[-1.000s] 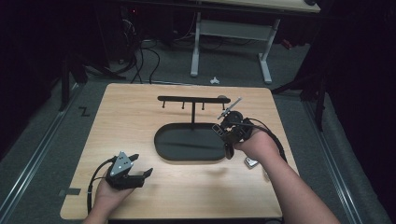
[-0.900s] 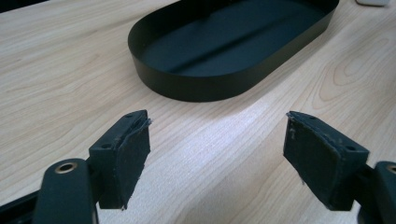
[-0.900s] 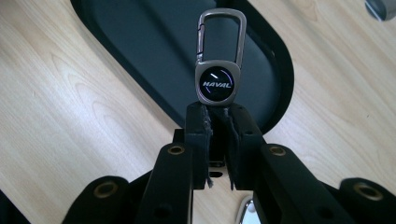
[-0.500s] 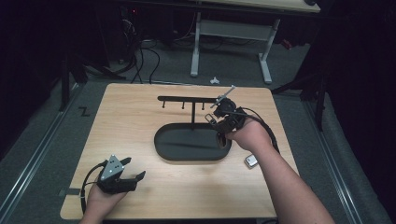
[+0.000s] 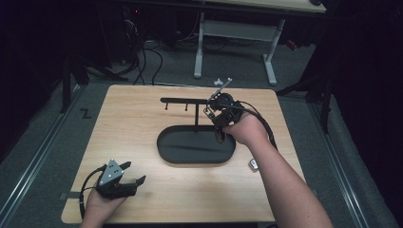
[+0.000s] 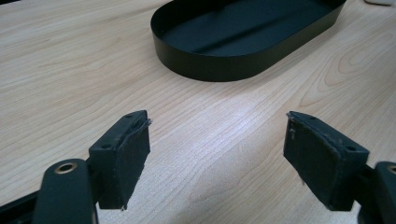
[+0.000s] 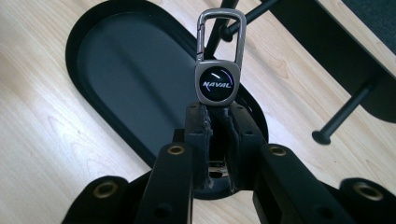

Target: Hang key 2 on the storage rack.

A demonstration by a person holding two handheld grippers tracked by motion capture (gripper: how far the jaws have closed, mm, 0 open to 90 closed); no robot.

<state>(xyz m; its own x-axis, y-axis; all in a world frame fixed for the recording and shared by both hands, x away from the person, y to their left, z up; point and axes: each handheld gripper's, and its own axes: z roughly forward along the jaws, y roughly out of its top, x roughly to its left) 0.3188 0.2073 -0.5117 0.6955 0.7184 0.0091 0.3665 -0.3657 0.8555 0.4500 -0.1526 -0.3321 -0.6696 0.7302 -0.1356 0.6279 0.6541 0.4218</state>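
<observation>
The right gripper (image 7: 215,122) has its jaws clamped on a small metal key fob with a carabiner clip and a dark round "NAVAL" badge (image 7: 218,70) — it holds the fob upright above the black oval metal tray (image 5: 196,146), with the clip close to a peg of the black rack (image 5: 190,101) rising from that tray. The left gripper (image 5: 127,178) rests well in front of the tray — its jaws stand apart with nothing between them

We see the left gripper (image 6: 217,156) with its two black padded jaws spread wide above the pale wooden table (image 6: 70,70); beyond them lies an oval black metal tray (image 6: 210,70).
</observation>
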